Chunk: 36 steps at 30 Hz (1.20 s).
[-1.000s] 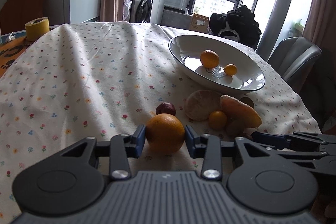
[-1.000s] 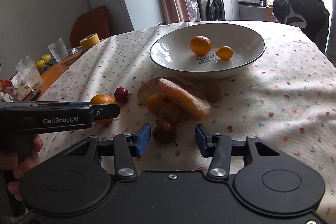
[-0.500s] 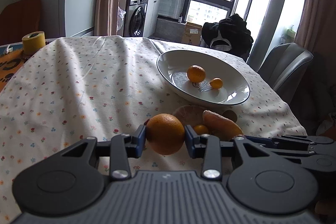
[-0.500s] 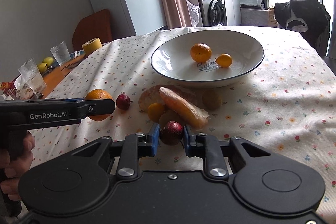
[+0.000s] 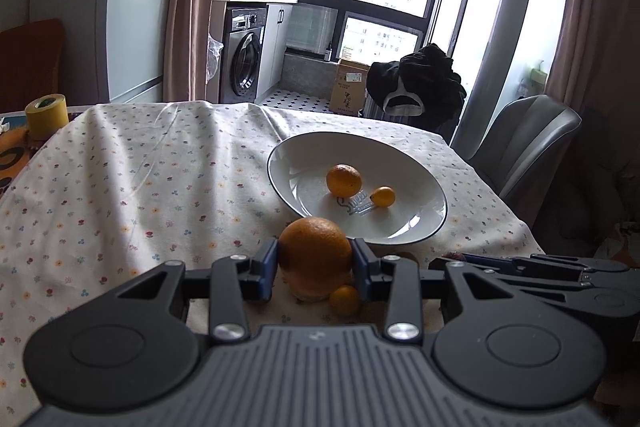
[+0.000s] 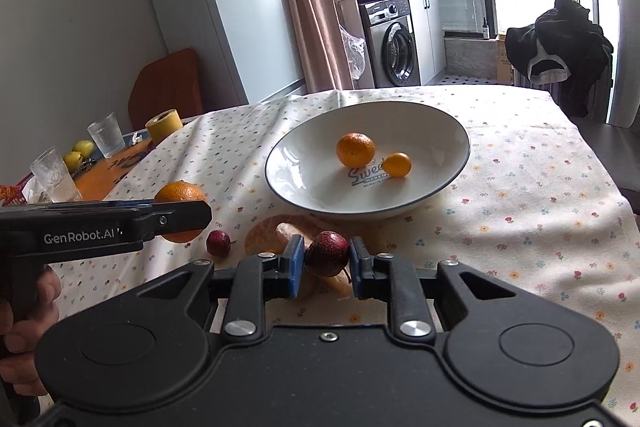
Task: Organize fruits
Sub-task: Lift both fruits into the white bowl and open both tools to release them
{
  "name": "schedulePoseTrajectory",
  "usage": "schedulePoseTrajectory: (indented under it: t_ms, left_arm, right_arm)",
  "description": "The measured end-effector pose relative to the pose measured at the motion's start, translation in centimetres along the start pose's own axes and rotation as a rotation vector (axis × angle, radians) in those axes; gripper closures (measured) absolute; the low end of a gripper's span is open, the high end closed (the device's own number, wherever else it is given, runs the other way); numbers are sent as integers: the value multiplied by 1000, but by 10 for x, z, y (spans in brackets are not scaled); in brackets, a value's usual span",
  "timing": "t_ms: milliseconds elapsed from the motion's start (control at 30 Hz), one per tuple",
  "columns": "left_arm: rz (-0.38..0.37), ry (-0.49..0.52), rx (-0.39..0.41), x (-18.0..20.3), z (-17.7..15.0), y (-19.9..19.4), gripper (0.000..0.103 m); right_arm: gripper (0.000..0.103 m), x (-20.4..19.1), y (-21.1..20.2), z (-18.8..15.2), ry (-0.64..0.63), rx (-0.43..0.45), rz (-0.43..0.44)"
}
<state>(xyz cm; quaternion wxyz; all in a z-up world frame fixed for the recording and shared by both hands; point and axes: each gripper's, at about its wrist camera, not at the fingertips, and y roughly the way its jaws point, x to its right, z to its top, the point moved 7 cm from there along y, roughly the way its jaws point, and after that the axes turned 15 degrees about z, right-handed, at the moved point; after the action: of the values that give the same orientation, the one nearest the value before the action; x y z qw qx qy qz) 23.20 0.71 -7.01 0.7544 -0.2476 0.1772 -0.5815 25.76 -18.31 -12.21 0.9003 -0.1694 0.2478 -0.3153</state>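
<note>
We hold the orange point(image 5: 314, 253) clamped across its widest part in the left gripper point(image 5: 315, 267), clear of the tablecloth point(image 5: 140, 187). The right gripper point(image 6: 324, 259) is closed on a small, probably bruisable dark red fruit point(image 6: 327, 253), both short of the bowl point(image 6: 448, 131), so we squeeze lightly.

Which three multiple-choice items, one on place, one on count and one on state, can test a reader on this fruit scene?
1. Where is the yellow tape roll?
A. in the bowl
B. beside the drinking glasses
C. on the chair

2. How many fruits lie in the white bowl?
A. two
B. four
C. none

3. What does the right tool hold?
A. nothing
B. a glass
C. a dark red fruit

Answers: 1 B, it stands near a glass; 2 A, a mandarin and a kumquat; 3 C, both pads press it.
</note>
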Motion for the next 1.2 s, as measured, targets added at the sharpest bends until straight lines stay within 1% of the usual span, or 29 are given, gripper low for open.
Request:
schedulePoseTrajectory:
  t_ms: [433,600,1000,1200]
  left_arm:
    - [-10,28,21,18,25,9,65]
    - [-13,38,11,27,29,19,65]
    - [-24,50,-35,47,30,50,65]
    - [-24,34,-57,53,28,63,65]
  right_arm:
    - [81,8,0,23,-24,33,-34]
    - [81,14,4,31,-36,50,-72]
    - [81,29,9,31,9,46,-80]
    - [81,39,11,34,48,51,-90]
